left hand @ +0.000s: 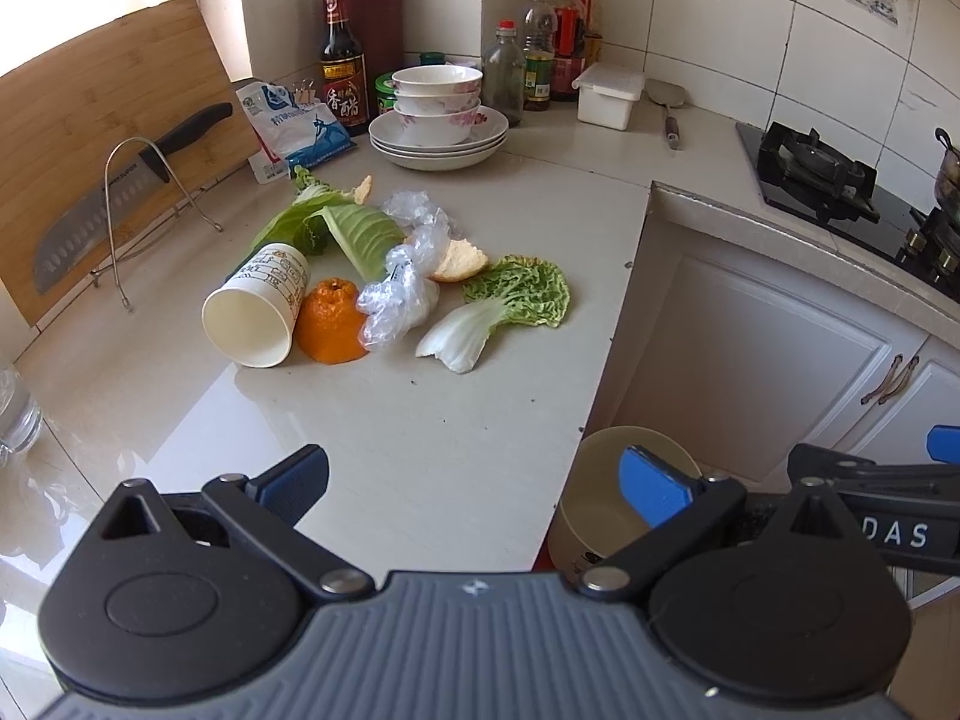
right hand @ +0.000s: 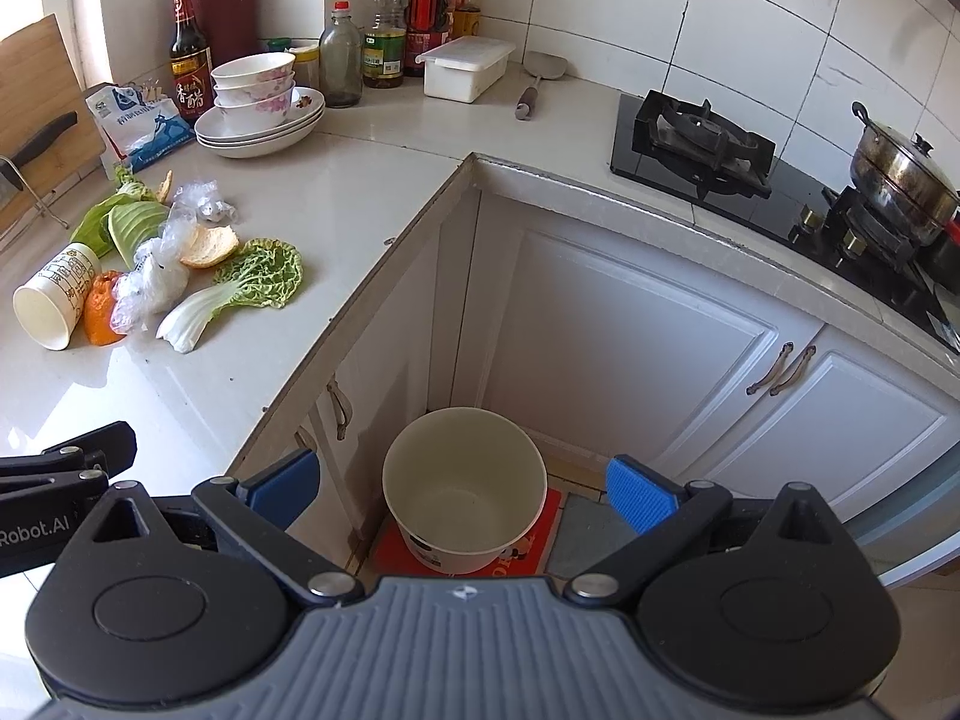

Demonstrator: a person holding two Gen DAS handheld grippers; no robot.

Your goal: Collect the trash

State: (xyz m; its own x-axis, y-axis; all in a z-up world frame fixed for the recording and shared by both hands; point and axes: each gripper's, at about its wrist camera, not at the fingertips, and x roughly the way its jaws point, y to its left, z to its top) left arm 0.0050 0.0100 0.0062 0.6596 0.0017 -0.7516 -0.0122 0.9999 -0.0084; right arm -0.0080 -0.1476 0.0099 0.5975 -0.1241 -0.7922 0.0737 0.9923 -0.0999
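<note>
while both tools hang level and point forward, the left hand-held gripper (left hand: pixel 474 486) has its blue pads spread wide with nothing between them, poised over the near part of the pale worktop (left hand: pixel 420 420). the right hand-held gripper (right hand: pixel 462 480) is just as wide apart and empty, held out past the worktop edge and looking down into the cream bin (right hand: pixel 465 480) on the floor in the cabinet corner. each tool's black frame shows at the edge of the other's view, so the two sit side by side.

taking the paper cup (left hand: pixel 258 315) as the mark: it lies on its side on the worktop, mouth toward the camera, well beyond the left pads. touching its right side is a piece of orange peel (left hand: pixel 330 324). right of that lies crumpled clear plastic (left hand: pixel 399 294), then a pale-stemmed cabbage leaf (left hand: pixel 504 306) furthest right. behind the cup lie green leaves (left hand: pixel 354 228), a bread piece (left hand: pixel 459 258) and more plastic. further behind stand stacked bowls on plates (left hand: pixel 438 120) and a salt bag (left hand: pixel 294 126). left of the cup a knife (left hand: pixel 120 198) rests on a wire rack against a wooden board (left hand: pixel 90 90).
</note>
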